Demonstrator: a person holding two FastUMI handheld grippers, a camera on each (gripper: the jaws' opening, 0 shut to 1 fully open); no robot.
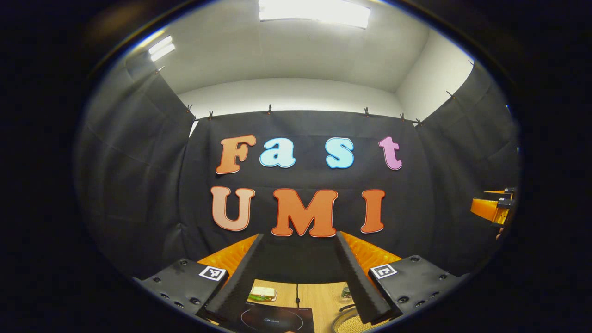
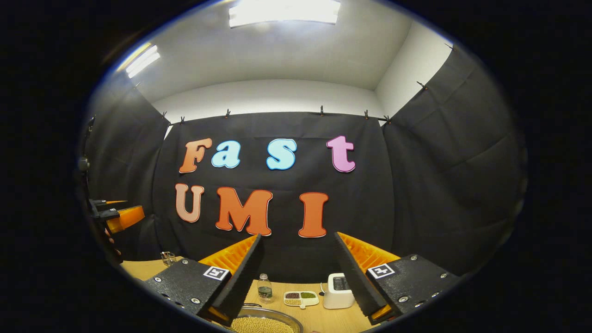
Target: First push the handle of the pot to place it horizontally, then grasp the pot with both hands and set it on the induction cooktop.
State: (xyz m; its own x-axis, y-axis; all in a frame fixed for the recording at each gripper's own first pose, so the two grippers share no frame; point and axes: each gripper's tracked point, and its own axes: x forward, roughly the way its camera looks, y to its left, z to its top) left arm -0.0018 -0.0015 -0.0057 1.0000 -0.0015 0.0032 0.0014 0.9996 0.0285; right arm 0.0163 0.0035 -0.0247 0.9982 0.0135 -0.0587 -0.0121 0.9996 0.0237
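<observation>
both grippers, left gripper (image 1: 298, 273) and right gripper (image 2: 298, 273), are hovering high with jaws apart and empty; lowering one squarely beside the pot (image 2: 261, 323) handle is advised.

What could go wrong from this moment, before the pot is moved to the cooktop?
1. The pot is filled with small beans; tilting it may spill them.
2. A bottle, a divided dish and a white appliance stand behind it and could be knocked.
3. Both tongs are open and high, so the induction cooktop is barely seen.
</observation>
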